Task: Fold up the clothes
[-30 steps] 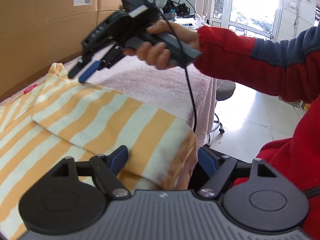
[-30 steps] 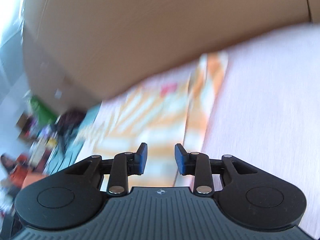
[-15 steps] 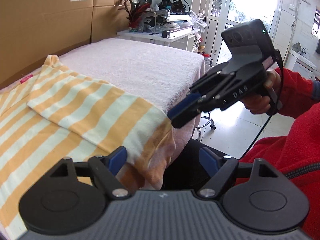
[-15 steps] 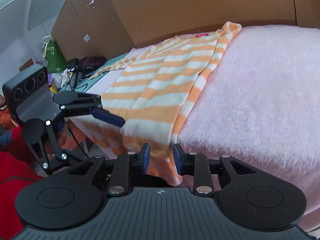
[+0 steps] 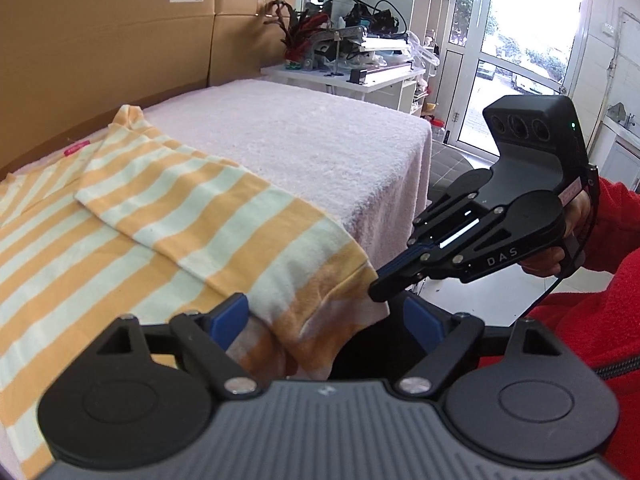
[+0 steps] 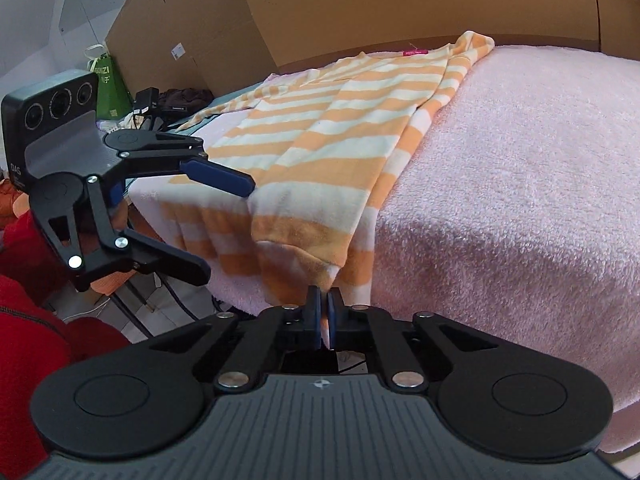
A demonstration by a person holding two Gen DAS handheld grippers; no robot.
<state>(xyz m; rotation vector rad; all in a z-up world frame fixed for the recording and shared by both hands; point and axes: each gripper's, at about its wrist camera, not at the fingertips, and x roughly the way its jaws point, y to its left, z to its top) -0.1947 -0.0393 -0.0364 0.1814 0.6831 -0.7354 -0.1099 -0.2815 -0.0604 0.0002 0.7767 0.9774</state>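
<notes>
The striped shirt (image 6: 320, 152) lies spread on the pink-towelled surface (image 6: 520, 168), its collar end toward the cardboard boxes (image 5: 100, 40) at the far side and its hem draped over the near edge. One side of it is already turned over onto the body, so a doubled layer runs along the shirt's right flank; this fits a fold partly made, and the hem hangs off the edge where it can be pinched without digging into the towel.

The right gripper (image 6: 324, 314) sits just below that edge, under the hanging corner of the shirt. Its jaws are drawn almost together, and a sliver of orange cloth seems caught between them; I judge it to be holding the hem corner, though the contact is small and partly hidden.

The left gripper (image 5: 324, 314) stands at the same edge, further along the hem from the right one. Its jaws are spread wide, one finger (image 6: 218, 176) resting above the shirt at the edge and the other below the overhang, so the hem lies between them but is not yet clamped. Placed so, the two would hold the hem at two points, which a lift toward the collar would need.
</notes>
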